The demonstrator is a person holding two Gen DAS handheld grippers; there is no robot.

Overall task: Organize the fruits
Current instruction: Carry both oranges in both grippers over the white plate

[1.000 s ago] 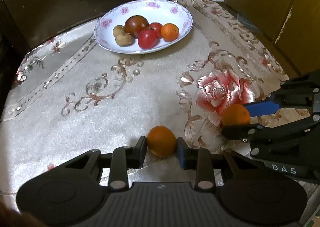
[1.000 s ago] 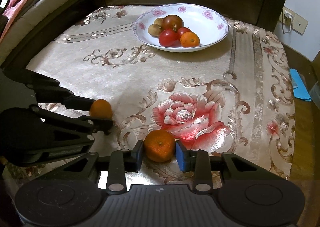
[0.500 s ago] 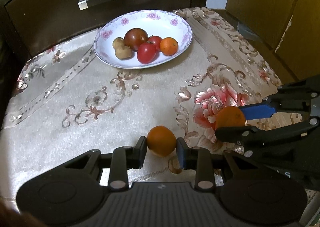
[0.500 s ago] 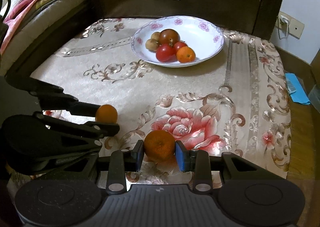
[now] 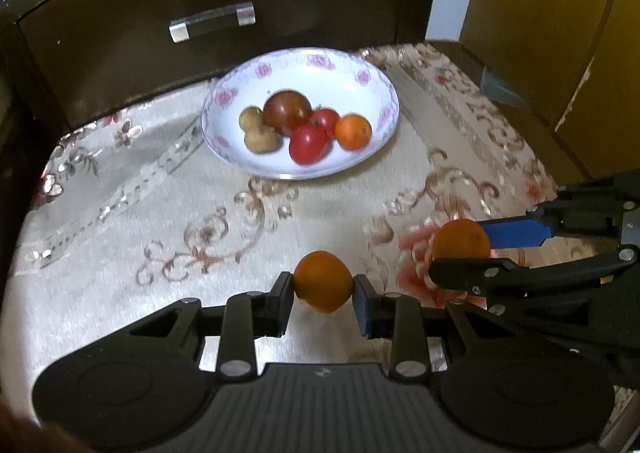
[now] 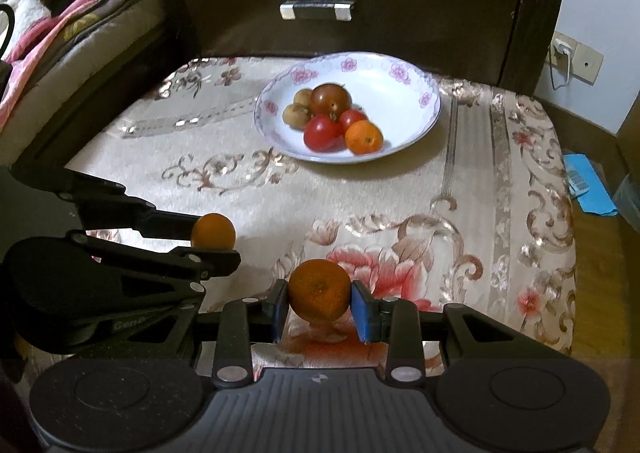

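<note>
Each hand-held gripper is pinching one fruit, and both are held up over the table with the shiny flowery cloth [image 6: 400,193]. The left hand-held gripper [image 5: 323,287] squeezes a smooth round orange fruit [image 5: 323,281], and the right hand-held gripper [image 6: 319,299] squeezes a bumpy round orange mandarin [image 6: 319,289]. This looks like the carrying step. Next, both fruits need to go forward to the white bowl with pink flowers [image 6: 400,73] and be let go gently in a free spot, beside the red tomatoes [image 6: 322,132], not on top of them. The pictures are a bit blurry. The brown lumpy fruits [image 5: 258,131] in the bowl are hard to name. The person's hands are hidden behind the cameras.
</note>
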